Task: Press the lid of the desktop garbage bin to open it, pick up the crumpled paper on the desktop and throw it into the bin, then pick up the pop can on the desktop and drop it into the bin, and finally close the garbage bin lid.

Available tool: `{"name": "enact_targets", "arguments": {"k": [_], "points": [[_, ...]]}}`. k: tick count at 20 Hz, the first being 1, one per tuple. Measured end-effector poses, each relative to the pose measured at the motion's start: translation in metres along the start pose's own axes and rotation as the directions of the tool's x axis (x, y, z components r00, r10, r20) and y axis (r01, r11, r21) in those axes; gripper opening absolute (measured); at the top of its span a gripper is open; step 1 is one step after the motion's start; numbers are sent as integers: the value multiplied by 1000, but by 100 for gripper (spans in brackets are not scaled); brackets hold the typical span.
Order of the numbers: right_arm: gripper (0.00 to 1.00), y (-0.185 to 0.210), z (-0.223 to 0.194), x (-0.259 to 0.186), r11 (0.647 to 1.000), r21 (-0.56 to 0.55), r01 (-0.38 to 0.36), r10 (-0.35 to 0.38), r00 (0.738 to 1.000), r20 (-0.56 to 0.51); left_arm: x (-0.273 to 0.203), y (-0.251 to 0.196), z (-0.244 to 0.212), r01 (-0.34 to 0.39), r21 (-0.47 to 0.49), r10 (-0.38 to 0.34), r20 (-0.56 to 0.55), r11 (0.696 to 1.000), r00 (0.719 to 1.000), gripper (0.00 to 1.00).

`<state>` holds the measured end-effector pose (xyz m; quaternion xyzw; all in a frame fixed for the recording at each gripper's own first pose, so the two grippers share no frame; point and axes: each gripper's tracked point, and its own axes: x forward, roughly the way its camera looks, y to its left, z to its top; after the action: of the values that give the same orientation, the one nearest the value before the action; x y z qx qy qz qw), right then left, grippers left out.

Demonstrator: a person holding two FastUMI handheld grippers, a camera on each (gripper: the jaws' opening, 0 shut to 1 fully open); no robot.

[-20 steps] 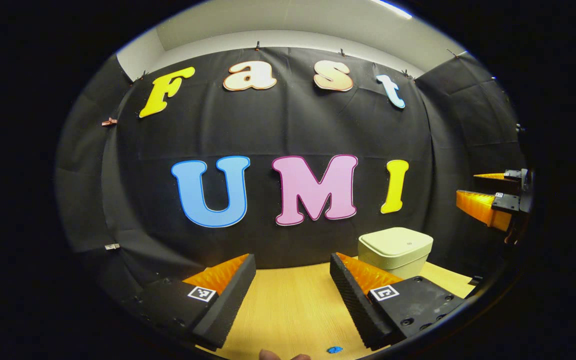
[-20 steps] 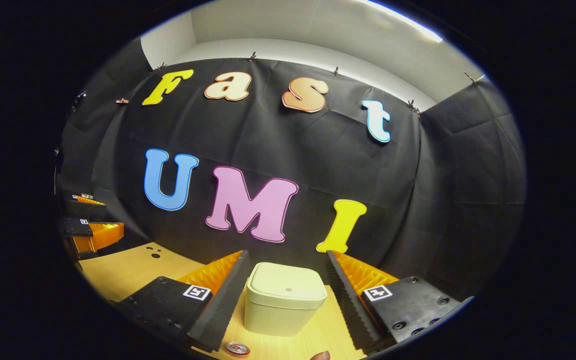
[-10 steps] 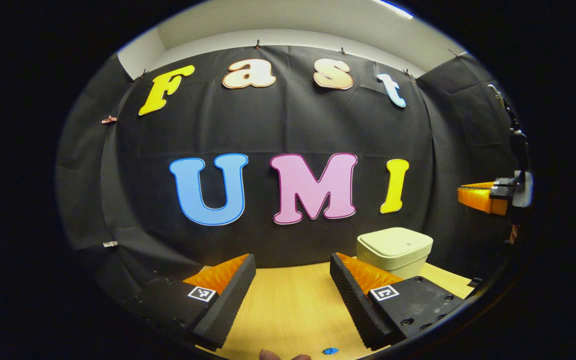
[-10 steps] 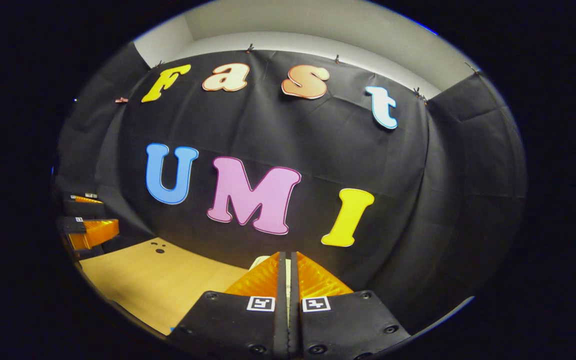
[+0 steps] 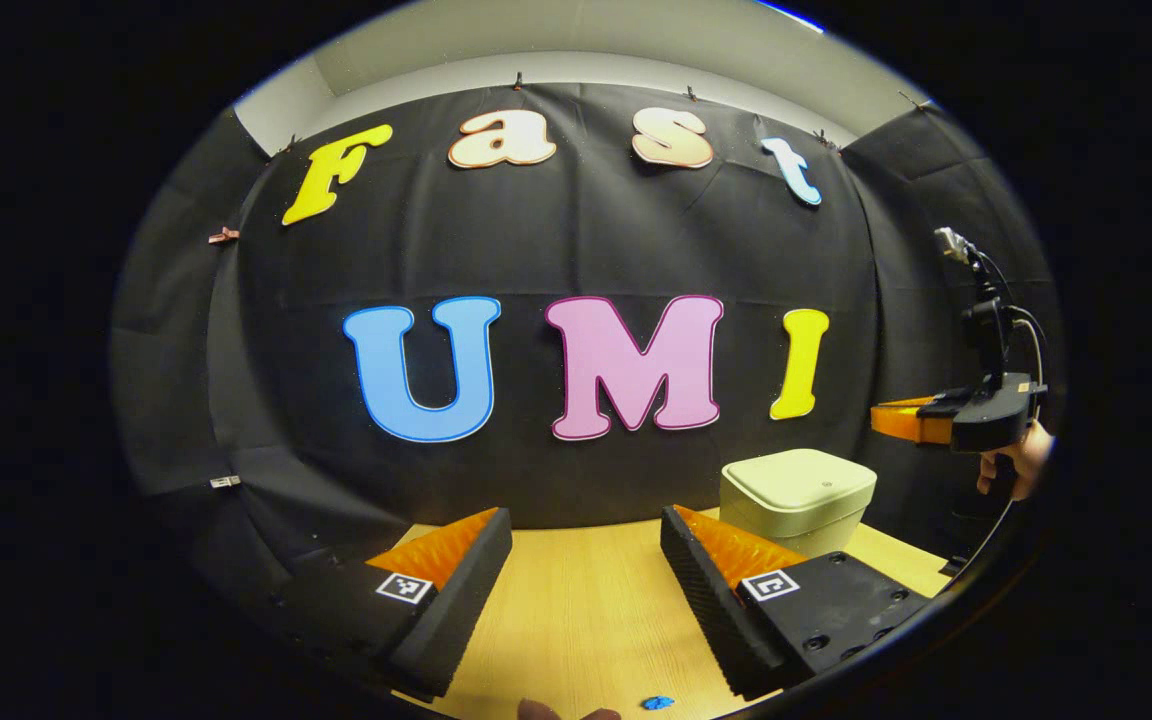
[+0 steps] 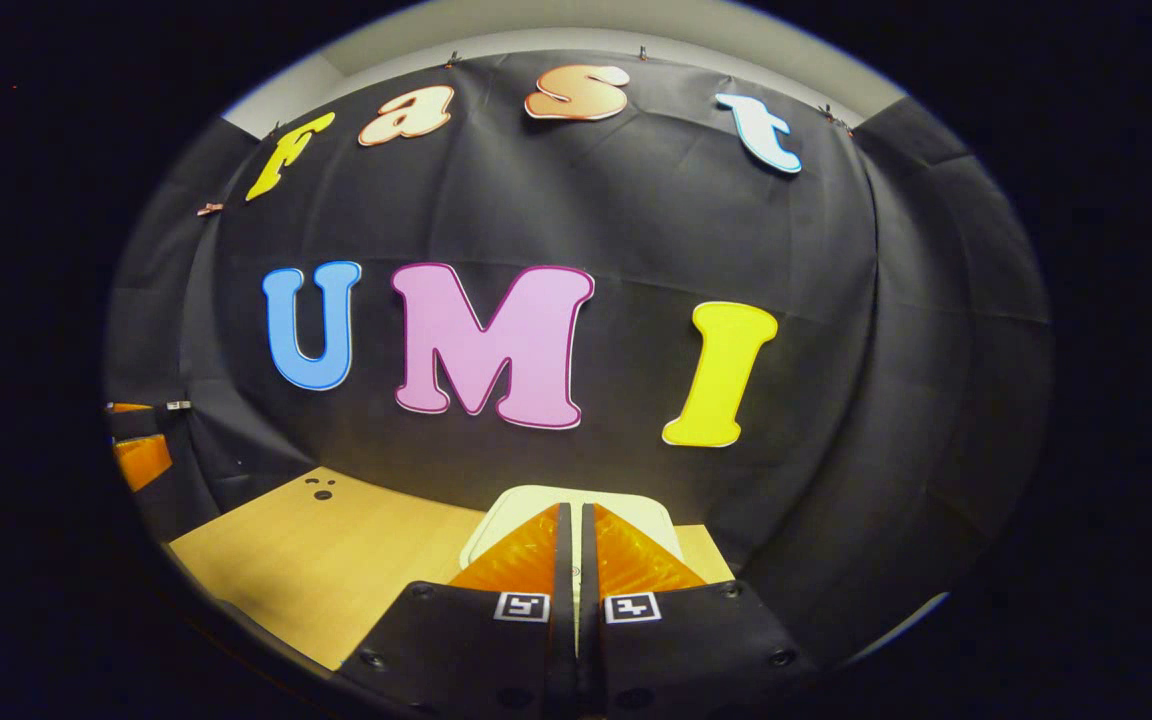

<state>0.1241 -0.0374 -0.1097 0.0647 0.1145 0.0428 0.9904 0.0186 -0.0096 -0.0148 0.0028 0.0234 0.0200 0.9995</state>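
My right gripper (image 6: 576,510) is clenched empty above the bin (image 6: 506,505) at six o'clock (lid down); an off-centre press could skid. Left gripper (image 5: 586,525) gapes idle.

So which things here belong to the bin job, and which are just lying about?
Job:
- garbage bin, lid down
- right claw, shut, above the lid
- left claw, open, empty

Lying about:
- small blue scrap on the desktop
- dark marks on the wood

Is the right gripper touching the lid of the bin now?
Apart. In the left gripper view, black wall shows between the right gripper and the bin lid below it.
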Motion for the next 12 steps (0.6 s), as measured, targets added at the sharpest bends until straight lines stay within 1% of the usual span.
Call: {"name": "enact_targets", "arguments": {"k": [6, 12], "points": [[5, 3, -35, 42, 999, -26, -37, 35, 997, -64, 10, 0, -5, -33, 6, 33, -34, 999, 999, 96], [5, 6, -70, 60, 998, -32, -59, 54, 990, -129, 18, -4, -3, -47, 21, 47, -32, 999, 998, 96]]}}
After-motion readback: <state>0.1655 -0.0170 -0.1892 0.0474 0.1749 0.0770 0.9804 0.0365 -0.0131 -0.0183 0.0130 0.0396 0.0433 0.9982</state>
